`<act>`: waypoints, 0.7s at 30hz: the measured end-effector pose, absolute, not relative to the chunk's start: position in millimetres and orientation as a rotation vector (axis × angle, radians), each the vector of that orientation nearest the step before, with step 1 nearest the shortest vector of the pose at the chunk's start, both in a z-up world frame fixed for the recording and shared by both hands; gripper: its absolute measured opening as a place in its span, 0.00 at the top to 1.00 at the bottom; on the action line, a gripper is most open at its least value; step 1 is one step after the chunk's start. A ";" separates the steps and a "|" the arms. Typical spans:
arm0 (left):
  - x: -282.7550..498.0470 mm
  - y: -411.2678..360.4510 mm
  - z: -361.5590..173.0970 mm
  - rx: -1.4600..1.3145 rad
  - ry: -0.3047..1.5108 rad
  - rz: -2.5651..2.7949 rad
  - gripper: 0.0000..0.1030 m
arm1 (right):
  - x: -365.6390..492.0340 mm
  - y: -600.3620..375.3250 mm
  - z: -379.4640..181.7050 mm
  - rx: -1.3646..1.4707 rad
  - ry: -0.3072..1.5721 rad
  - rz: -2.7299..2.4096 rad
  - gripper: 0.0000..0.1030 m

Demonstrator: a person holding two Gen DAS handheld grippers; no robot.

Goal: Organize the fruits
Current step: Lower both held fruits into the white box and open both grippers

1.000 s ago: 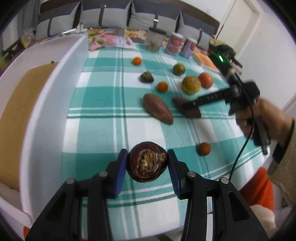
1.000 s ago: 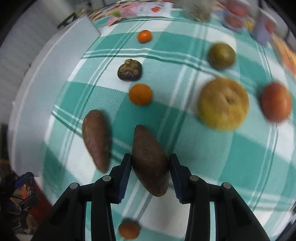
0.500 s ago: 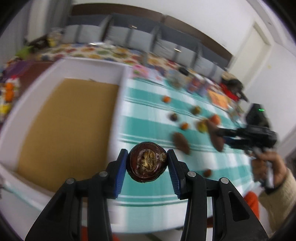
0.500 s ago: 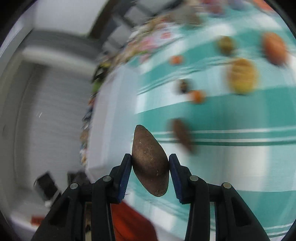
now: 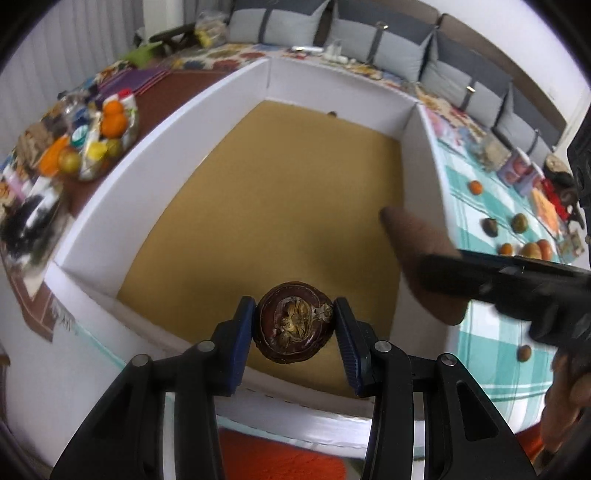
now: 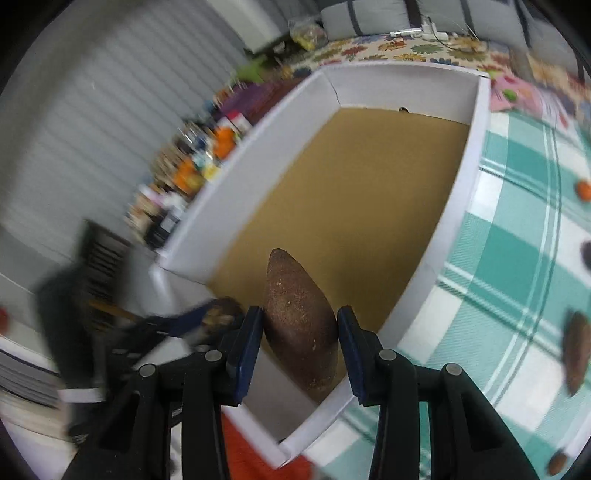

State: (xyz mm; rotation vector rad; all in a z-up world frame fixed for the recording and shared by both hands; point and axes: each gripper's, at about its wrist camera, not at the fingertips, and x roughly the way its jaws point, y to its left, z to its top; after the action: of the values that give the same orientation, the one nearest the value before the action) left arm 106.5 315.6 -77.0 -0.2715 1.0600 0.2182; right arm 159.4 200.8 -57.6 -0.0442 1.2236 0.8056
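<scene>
My left gripper (image 5: 294, 326) pinches a round, dark maroon mangosteen (image 5: 294, 322), its blue pads pressed against either side and the fruit's dried calyx turned toward the lens. Directly beyond and below the fingers lies a large white box (image 5: 110, 192) with a tan cardboard floor; the mangosteen hangs above the near end of that floor, clear of the walls.

My right gripper (image 6: 300, 334) is clamped on an elongated brown fruit (image 6: 300, 321), pointed end forward, which also hangs over the box's near end, just inside the wall on that gripper's right. From the left wrist view the same fruit (image 5: 417, 240) reaches in from the right, blurred, with the right gripper's black body behind it and the operator's hand (image 5: 569, 398) at the frame edge.

To the right of both grippers, outside the box, a teal-and-white checked tablecloth (image 6: 517, 229) carries the remaining fruit: a small orange (image 5: 475, 187), a dark mangosteen (image 5: 490, 227), a greenish round fruit (image 5: 519, 223), and a cluster of orange and yellow ones (image 5: 532, 250) farther right. Another long brown fruit (image 6: 578, 354) lies on the cloth at the far right of the right wrist view. A lone small brown fruit (image 5: 523, 353) sits nearer on the cloth.

Left of the box, a bag of citrus (image 5: 110, 122) rests on a cluttered surface. Grey cushions (image 5: 369, 33) line the far wall ahead.
</scene>
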 end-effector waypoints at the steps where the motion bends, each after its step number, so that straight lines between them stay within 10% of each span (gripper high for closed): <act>1: 108.0 315.7 -78.6 -0.272 1.071 0.233 0.57 | 159.5 203.2 -54.7 -0.075 1.226 0.793 0.60; 4: 114.4 320.7 -84.9 -0.279 1.104 0.266 0.55 | 168.9 215.0 -62.1 -0.144 1.240 0.766 0.59; 8: 113.5 324.6 -80.0 -0.295 1.084 0.306 0.29 | 179.3 204.7 -49.6 -0.072 1.210 0.758 0.49; 21: 159.7 233.7 -65.0 -0.106 0.935 0.088 0.16 | 110.2 22.4 -47.5 -0.065 0.932 0.582 0.27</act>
State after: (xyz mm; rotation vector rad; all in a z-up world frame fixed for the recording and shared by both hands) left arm 159.7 233.7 -65.0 -0.1057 0.9354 0.0878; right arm 110.2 22.4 -47.5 -0.0651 0.9324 0.5818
